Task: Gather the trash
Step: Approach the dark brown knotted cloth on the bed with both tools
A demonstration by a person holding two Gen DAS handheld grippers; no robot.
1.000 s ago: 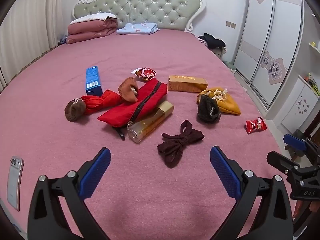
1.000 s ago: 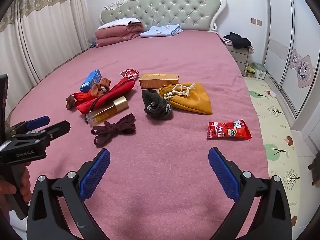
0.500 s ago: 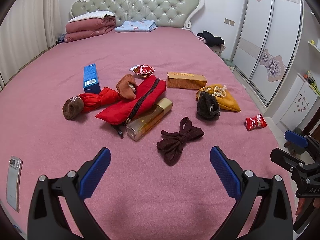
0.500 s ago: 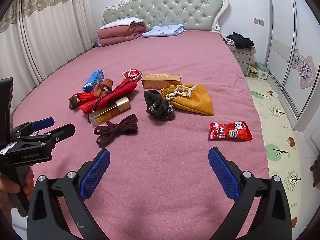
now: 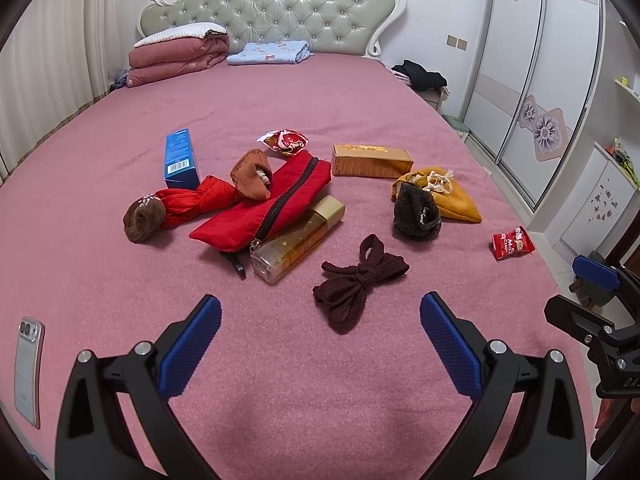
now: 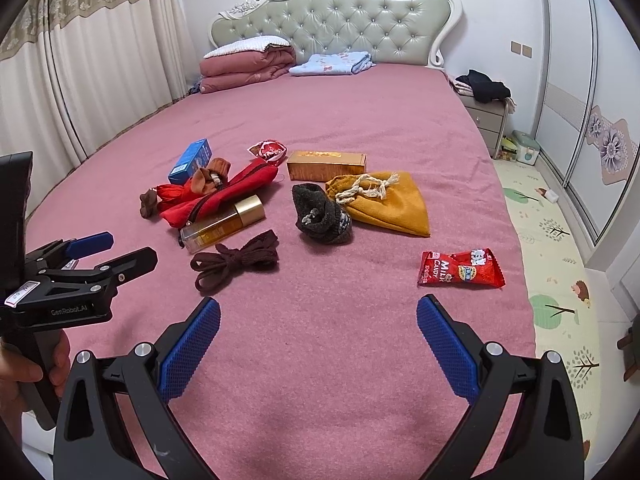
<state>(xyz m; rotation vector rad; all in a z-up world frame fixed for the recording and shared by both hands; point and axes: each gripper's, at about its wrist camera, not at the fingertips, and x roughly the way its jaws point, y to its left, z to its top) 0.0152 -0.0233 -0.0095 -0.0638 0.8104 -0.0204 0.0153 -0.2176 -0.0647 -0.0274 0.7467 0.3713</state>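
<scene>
The candy wrapper (image 6: 460, 269) lies on the bed (image 6: 360, 128), right of the yellow pouch (image 6: 394, 206) and near the bed's right edge. A second wrapper (image 6: 267, 149) lies behind the red case (image 6: 224, 196). The left tongs (image 5: 320, 334) and right tongs (image 6: 318, 332) both hover spread apart, empty.

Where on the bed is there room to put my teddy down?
Bare blanket lies between the folded quilt and the blue box, and near both open claws, before the dark laces. It is crowded from the red pouch to the yellow bag.
</scene>
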